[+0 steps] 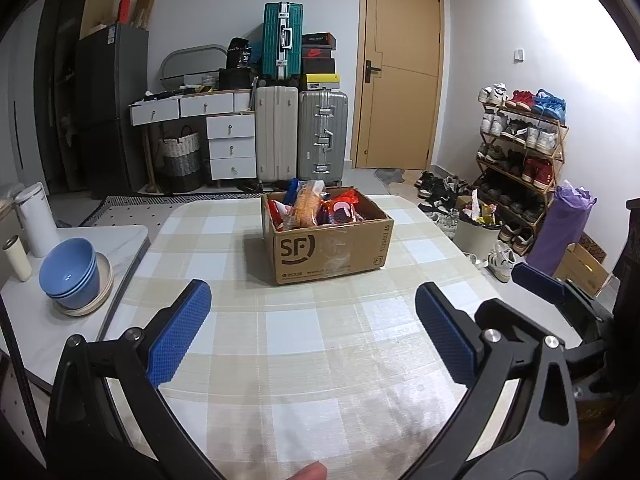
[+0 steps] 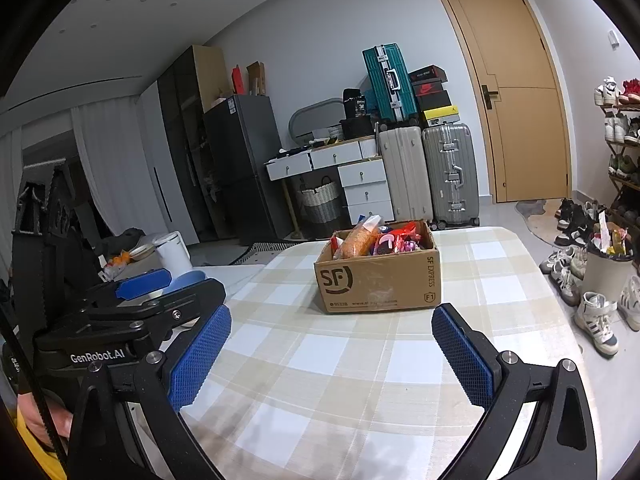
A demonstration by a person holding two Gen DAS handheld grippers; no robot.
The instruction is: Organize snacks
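A brown cardboard box (image 1: 332,248) marked SF stands on the checked tablecloth (image 1: 296,344), towards the far side. It is full of snack packets (image 1: 316,206), among them an orange bag and red wrappers. It also shows in the right wrist view (image 2: 380,280) with the snacks (image 2: 380,240) in it. My left gripper (image 1: 312,304) is open and empty, some way in front of the box. My right gripper (image 2: 332,320) is open and empty, also in front of the box. The left gripper shows at the left of the right wrist view (image 2: 152,292).
Stacked blue bowls (image 1: 72,274) on a plate, a white kettle (image 1: 38,218) and a cup (image 1: 18,258) stand on a side surface to the left. A bin (image 1: 478,232), shoes and a shoe rack (image 1: 520,148) are on the right. Suitcases (image 1: 300,136) and drawers stand behind.
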